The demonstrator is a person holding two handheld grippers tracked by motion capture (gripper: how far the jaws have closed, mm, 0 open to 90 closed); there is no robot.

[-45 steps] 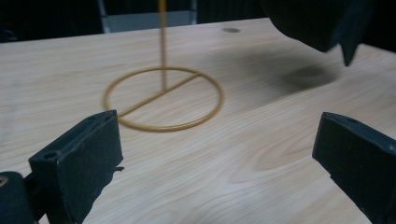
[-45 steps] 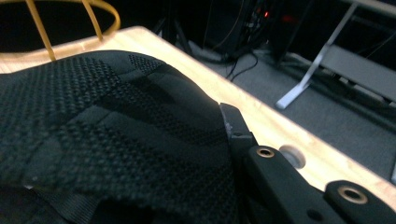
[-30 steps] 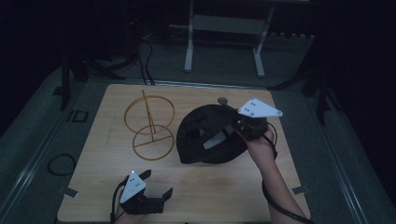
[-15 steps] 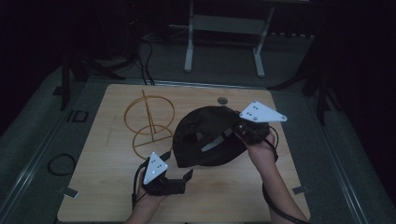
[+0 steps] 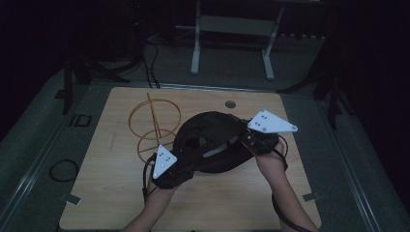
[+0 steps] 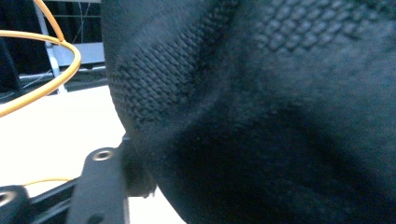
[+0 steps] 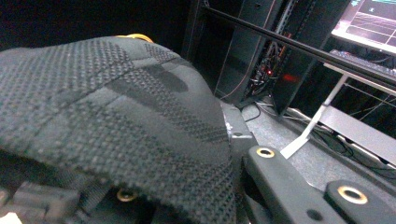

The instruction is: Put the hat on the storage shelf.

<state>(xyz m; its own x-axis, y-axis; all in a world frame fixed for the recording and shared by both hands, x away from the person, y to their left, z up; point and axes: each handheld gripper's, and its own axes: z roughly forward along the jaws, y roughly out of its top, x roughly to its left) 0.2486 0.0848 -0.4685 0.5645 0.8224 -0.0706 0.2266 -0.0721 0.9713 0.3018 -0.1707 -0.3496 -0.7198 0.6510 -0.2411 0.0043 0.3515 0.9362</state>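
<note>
A black mesh cap [image 5: 208,140] lies domed at the middle of the wooden table [image 5: 241,203]. My right gripper [image 5: 246,142] is shut on its right rim; in the right gripper view the mesh [image 7: 93,102] drapes over the jaws beside one finger [image 7: 285,186]. My left gripper [image 5: 186,173] is at the cap's near-left rim. Its jaws have just been closing and stand half closed, with the cap's fabric [image 6: 257,116] between them. The fabric touches one finger [image 6: 102,186] and hides the other. A yellow wire stand [image 5: 154,128] rises just left of the cap.
A round grommet hole [image 5: 230,104] sits near the table's far edge. Grey metal frame legs [image 5: 232,29] stand on the floor beyond. A cable loop [image 5: 63,169] lies on the floor at the left. A lit screen [image 7: 369,21] is off to one side.
My left gripper has moved from the table's near-left edge up and right to the cap's rim, and its jaws have narrowed. The right gripper has kept its hold in place.
</note>
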